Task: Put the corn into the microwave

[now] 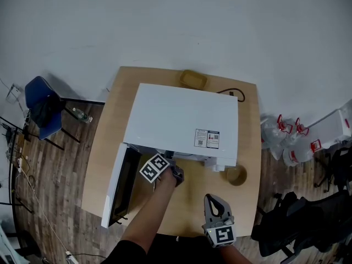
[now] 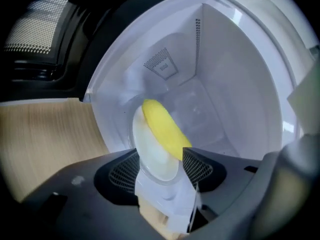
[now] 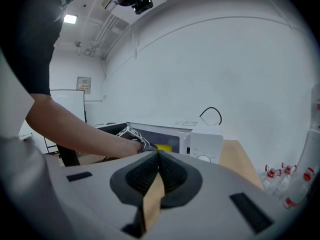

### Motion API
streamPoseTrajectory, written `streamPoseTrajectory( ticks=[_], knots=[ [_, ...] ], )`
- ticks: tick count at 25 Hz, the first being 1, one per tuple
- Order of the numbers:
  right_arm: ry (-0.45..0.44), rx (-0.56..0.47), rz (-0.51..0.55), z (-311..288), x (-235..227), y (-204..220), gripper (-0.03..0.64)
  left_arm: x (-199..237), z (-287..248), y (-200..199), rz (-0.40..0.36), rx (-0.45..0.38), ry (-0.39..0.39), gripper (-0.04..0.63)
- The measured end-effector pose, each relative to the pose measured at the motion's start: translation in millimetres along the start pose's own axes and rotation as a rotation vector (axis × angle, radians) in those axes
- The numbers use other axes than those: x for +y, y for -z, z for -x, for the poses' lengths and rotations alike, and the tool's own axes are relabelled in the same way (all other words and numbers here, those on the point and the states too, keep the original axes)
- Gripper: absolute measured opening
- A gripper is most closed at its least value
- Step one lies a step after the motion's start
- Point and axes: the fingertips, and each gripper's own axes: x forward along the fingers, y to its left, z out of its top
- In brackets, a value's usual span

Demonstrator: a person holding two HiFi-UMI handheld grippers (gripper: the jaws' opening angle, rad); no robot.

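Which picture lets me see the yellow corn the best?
The left gripper view: the corn fills the middle, lying on a white plate inside the microwave. The right gripper view shows only a tiny yellow bit of it in the opening. In the head view the microwave's top hides it.

Wood table (image 1: 104, 164), light top.
- Tan oblong dish (image 1: 193, 80) at far edge.
- Round brown cup (image 1: 236, 175) nr right-front corner.
- Blk cable (image 1: 234, 93) at back.

Floor, left: blue chair (image 1: 41, 106), clear bottle (image 1: 81, 115) just beside.
Floor, right: clear jugs w/ red caps (image 1: 286, 139), blk office chair (image 1: 308, 219).
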Motion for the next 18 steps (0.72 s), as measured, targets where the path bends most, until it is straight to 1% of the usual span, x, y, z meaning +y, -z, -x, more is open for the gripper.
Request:
streamPoseTrajectory(
  ticks=[2,4,7,10,12,13,16,18],
  knots=[
    [0.004,0.006,-0.007,1.4,-0.8,1.7,0.057,-1.5,-0.8,3.0,-0.093,0.004,-0.014,0.247],
    [0.013,0.015,-0.011,2.6,-2.6,1.6,0.057,-2.8,-0.5,5.5,-0.170,0.005,-0.021,0.250],
    [0.011,0.004,-0.004,3.2,-4.1,-0.7,0.057,-5.1,0.4,7.0,-0.254,0.001,-0.013,0.261],
    [0.012,0.015,-0.007,5.5,-5.3,2.2,0.057,-4.5,1.7,9.3,-0.319,0.000,-0.021,0.272],
    [0.018,0.029,-0.017,5.5,-6.8,3.0,0.057,-2.5,1.5,11.7,-0.353,0.007,-0.034,0.284],
    [0.012,0.016,-0.017,4.5,-6.1,0.6,0.057,-1.1,1.2,12.9,-0.360,0.012,-0.039,0.289],
    [0.000,-0.003,-0.011,4.7,-4.9,2.5,0.057,7.8,4.3,15.4,-0.342,0.019,-0.058,0.304],
    [-0.001,0.005,-0.017,5.4,-3.3,4.2,0.057,12.5,9.0,14.0,-0.340,0.001,-0.059,0.304]
  ],
)
